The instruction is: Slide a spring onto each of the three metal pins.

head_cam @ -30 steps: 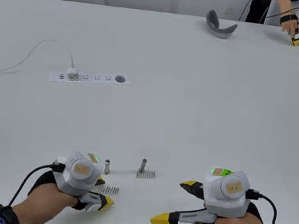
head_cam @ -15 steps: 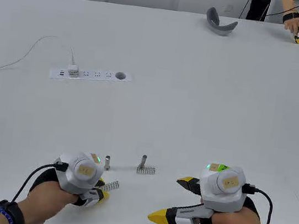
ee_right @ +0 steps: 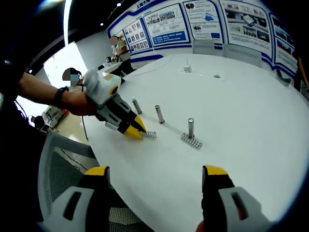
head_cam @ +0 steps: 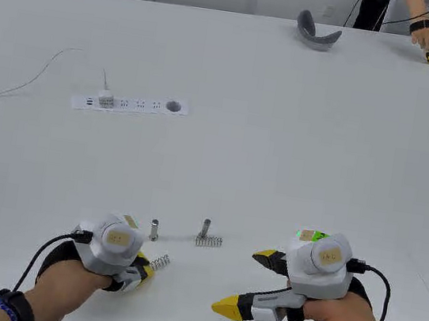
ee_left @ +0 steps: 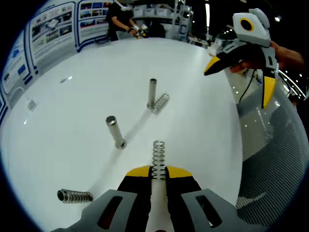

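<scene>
With the left fingers (ee_left: 138,173) clamped on the rear of a spring (ee_left: 158,152) jutting ahead of them, line its open end square over the pin (ee_left: 115,131) just ahead-left of the tips before lowering; the right fingers (ee_right: 96,173), spread and empty, could steady that pin.

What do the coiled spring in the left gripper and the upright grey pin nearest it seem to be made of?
Coiled spring, held in the left gripper: likely steel wire, silvery, with thin glinting coils. Upright grey pin: probably bare metal, a smooth cylinder with bright highlights.
</scene>
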### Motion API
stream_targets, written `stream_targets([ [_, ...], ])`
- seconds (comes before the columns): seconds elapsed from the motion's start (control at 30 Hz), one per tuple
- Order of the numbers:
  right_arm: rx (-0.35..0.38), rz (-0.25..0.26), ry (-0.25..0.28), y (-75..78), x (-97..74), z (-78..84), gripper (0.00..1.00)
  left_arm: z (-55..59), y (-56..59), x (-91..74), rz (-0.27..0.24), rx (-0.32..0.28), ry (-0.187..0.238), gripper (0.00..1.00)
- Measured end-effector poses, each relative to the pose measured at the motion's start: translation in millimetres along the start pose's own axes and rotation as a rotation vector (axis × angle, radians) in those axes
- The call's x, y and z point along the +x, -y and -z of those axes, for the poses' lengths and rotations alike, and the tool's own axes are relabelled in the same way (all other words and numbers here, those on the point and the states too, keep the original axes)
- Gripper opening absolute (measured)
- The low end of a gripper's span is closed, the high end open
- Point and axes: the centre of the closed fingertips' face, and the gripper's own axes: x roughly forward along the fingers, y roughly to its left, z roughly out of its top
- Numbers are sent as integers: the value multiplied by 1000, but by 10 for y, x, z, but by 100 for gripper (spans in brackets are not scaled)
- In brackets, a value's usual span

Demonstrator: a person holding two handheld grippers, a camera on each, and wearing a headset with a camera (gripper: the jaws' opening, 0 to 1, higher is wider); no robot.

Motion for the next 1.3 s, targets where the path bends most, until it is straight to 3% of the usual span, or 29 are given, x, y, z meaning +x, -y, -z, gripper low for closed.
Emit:
stream_targets([
  [0.27, 17, -21, 15, -84, 64, -23, 79, -12, 27, -151, -6, -7, 26, 11],
  [0.87, 26, -57, 18, -208, 132, -7, 78, -240, 160, -680, -29, 15, 130, 11],
  [1.3, 38, -90, 42, -272, 183, -132, 76, -273, 200, -817, -32, 36, 148, 11],
])
